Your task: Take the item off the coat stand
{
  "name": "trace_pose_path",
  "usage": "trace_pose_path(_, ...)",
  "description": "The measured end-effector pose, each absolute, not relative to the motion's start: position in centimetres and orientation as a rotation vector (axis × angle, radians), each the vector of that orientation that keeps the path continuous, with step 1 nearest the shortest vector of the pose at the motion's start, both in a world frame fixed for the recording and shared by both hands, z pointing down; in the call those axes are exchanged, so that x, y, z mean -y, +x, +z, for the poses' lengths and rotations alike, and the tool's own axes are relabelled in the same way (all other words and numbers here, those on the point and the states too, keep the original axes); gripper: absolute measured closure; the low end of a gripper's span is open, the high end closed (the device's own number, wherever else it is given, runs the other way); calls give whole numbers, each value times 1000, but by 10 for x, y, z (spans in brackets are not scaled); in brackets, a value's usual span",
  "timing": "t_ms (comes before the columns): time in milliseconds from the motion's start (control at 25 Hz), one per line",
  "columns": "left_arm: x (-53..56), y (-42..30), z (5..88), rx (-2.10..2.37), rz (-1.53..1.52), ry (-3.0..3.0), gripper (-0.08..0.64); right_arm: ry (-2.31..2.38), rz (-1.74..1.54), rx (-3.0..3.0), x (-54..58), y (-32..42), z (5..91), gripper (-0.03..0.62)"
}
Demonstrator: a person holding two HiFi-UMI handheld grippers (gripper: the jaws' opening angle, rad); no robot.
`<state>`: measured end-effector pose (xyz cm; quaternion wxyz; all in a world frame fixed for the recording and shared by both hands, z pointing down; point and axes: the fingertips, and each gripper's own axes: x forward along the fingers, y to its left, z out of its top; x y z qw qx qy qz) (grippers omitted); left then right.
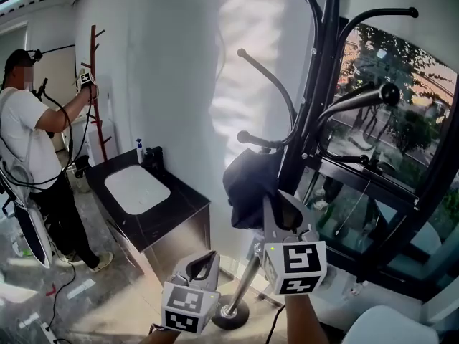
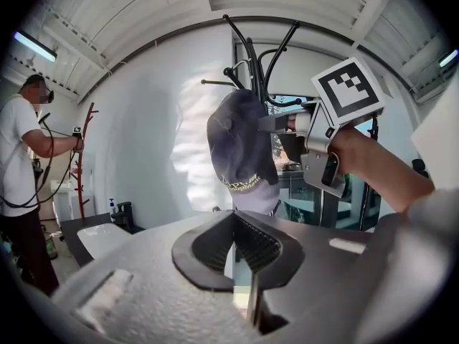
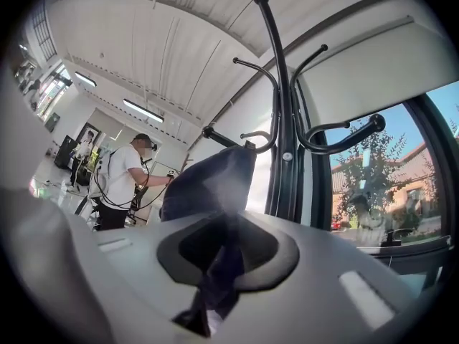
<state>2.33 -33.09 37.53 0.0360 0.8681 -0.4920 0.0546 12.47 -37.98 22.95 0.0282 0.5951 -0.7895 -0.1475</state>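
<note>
- The dark cap [image 1: 247, 192] hangs at a lower hook [image 1: 262, 142] of the black coat stand [image 1: 315, 84], next to the window. From where I stand it looks not yet lifted clear, so the actual taking-off is left to do.
- The gripping part is done. The right tongs [image 1: 275, 217] are closed tight on the cap, with a fold of its dark cloth pinched between the jaws.
- The right forearm reaches up and forward from below, so the tongs point up into the underside of the cap.
- The left tongs [image 1: 205, 264] are pressed together jaw to jaw with nothing in them. They are held lower and to the left, aimed up toward the cap but apart from it.
- I'd judge what remains is raising the cap off the hook and drawing it away from the stand.
</note>
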Motion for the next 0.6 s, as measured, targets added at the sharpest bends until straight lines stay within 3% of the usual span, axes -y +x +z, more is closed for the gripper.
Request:
trace_pose_path(160,329,21,377,1509,177,2667,555,1863,-485,2444,375,124,223,563)
trace_pose_path(600,327,9,374,1523,168,2661,555,1871,-619,2510,359,101,190,566)
